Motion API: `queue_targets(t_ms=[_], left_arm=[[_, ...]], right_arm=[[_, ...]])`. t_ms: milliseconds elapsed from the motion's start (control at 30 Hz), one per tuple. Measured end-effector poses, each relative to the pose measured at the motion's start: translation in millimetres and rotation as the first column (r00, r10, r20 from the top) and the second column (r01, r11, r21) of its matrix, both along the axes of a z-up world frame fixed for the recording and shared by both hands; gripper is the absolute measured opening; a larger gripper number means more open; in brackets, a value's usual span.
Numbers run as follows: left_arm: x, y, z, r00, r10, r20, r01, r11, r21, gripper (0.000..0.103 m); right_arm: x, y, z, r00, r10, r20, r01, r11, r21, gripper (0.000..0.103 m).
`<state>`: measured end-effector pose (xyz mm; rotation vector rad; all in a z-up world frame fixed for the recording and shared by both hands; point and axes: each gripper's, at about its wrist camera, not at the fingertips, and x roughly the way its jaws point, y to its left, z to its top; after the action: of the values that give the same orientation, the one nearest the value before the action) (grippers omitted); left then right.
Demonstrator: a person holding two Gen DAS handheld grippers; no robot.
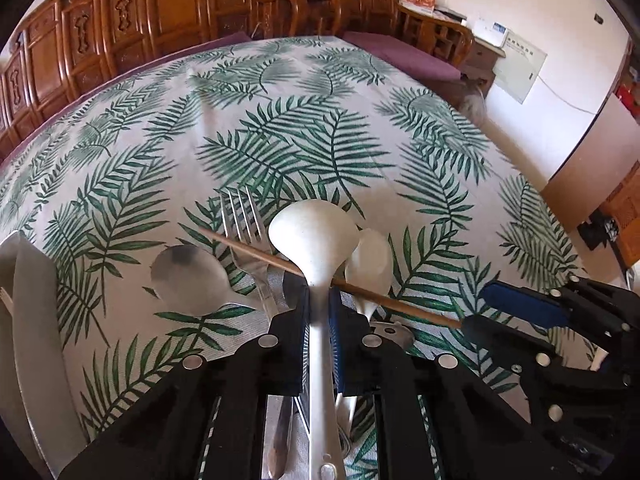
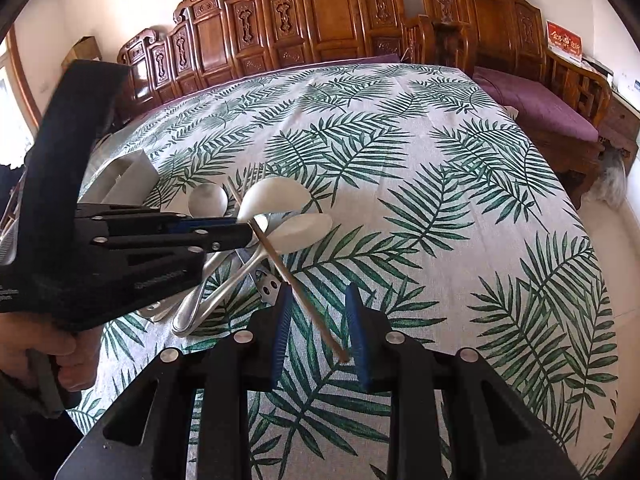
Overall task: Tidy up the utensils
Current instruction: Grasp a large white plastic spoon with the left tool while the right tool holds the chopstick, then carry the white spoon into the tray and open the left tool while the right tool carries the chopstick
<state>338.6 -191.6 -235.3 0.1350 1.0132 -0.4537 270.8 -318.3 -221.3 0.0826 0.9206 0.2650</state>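
My left gripper is shut on the handle of a white ladle, held above a pile of utensils; it also shows in the right wrist view. Under it lie a metal spoon, a fork, a white spoon and a wooden chopstick. My right gripper is open around the near end of the chopstick, which slants between its blue pads. It also shows in the left wrist view.
The table has a palm-leaf cloth. A grey utensil holder stands at the left, seen close at the left edge of the left wrist view. Carved wooden benches with purple cushions line the far side.
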Motion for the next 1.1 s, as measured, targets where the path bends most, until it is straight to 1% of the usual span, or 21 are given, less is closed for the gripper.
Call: queue_targets(t_ms=[167, 267, 367, 433, 467, 500, 533, 667, 833, 1000, 1100], left_arm=[[-7.4, 13.6, 19.2, 1.0, 0.01, 0.024, -0.009, 1.0, -0.026, 0.008], [-11.9, 21.4, 29.7, 0.999, 0.016, 0.041, -0.015, 0.999, -0.032, 0.008], [-17.2, 31.5, 36.4, 0.999, 0.029, 0.044, -0.027, 0.999, -0.044, 0.008], [-21.1, 37.3, 39.5, 0.998, 0.033, 0.051, -0.031, 0.999, -0.04, 0.008], [-22.8, 40.6, 41.0, 0.998, 0.036, 0.054, -0.034, 0.999, -0.037, 0.008], [-24.9, 44.9, 42.7, 0.998, 0.039, 0.055, -0.037, 0.999, -0.035, 0.008], [-26.0, 47.8, 43.9, 0.998, 0.042, 0.057, -0.04, 0.999, -0.033, 0.008], [-29.7, 63.8, 49.7, 0.996, 0.059, 0.065, -0.058, 0.998, -0.017, 0.008], [-35.3, 89.0, 58.5, 0.993, 0.091, 0.075, -0.091, 0.996, -0.003, 0.008], [-40.4, 114.7, 71.3, 0.988, 0.125, 0.093, -0.125, 0.992, -0.001, 0.008], [-42.9, 126.5, 76.4, 0.985, 0.139, 0.102, -0.14, 0.99, 0.001, 0.008]], right_arm=[[3.0, 5.2, -2.8, 1.0, 0.025, -0.009, -0.025, 1.0, 0.005, 0.03], [4.8, 9.6, -7.7, 0.999, 0.04, -0.029, -0.04, 0.999, -0.003, 0.03], [6.3, 14.9, -11.7, 0.998, 0.053, -0.043, -0.053, 0.998, -0.014, 0.03], [6.3, 17.5, -11.5, 0.997, 0.06, -0.042, -0.061, 0.998, -0.018, 0.03], [6.3, 18.2, -11.1, 0.997, 0.065, -0.04, -0.065, 0.998, -0.014, 0.027], [6.1, 19.5, -11.3, 0.996, 0.072, -0.043, -0.072, 0.997, -0.008, 0.019], [5.9, 20.9, -12.1, 0.996, 0.08, -0.049, -0.08, 0.997, -0.007, 0.017], [3.7, 24.9, -15.8, 0.991, 0.11, -0.074, -0.11, 0.994, 0.009, 0.007], [-1.6, 27.1, -14.8, 0.99, 0.119, -0.076, -0.118, 0.993, 0.029, 0.006], [-9.7, 30.8, -5.6, 0.991, 0.122, -0.052, -0.119, 0.991, 0.06, 0.006], [-13.2, 37.1, 2.5, 0.992, 0.123, -0.035, -0.121, 0.991, 0.053, 0.006]])
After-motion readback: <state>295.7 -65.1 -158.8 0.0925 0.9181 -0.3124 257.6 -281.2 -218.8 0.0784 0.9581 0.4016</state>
